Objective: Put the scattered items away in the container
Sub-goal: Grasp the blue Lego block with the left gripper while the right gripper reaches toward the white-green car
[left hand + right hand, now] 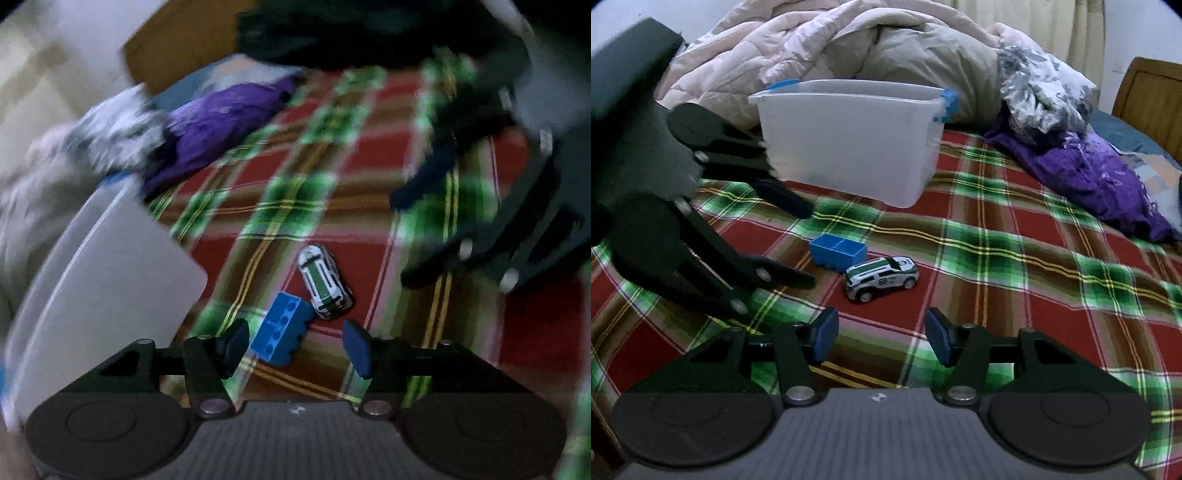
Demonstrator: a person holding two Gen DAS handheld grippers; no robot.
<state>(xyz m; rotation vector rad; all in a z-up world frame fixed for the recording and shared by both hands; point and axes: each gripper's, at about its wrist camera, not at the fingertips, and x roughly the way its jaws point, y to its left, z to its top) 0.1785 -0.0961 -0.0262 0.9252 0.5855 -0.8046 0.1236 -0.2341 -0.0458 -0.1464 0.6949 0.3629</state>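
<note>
A blue toy brick (284, 332) (838, 253) lies on the plaid bedspread (997, 258), with a white and green toy car (325, 286) (881, 277) right beside it. My left gripper (295, 347) (806, 245) hovers over the brick with its jaws open. The brick sits between the pads, close to the left one, and neither pad presses on it. My right gripper (882, 336) (400, 240) is open and empty just short of the car. A clear plastic container (849, 136) (110, 266) with blue handles stands behind the toys.
A rumpled pink and beige duvet (886, 48) lies behind the container. Purple cloth (1100, 177) (221, 122) and a grey patterned garment (1041, 88) are heaped at the far right. A wooden headboard (1148, 92) rises beyond them. The left wrist view is motion-blurred.
</note>
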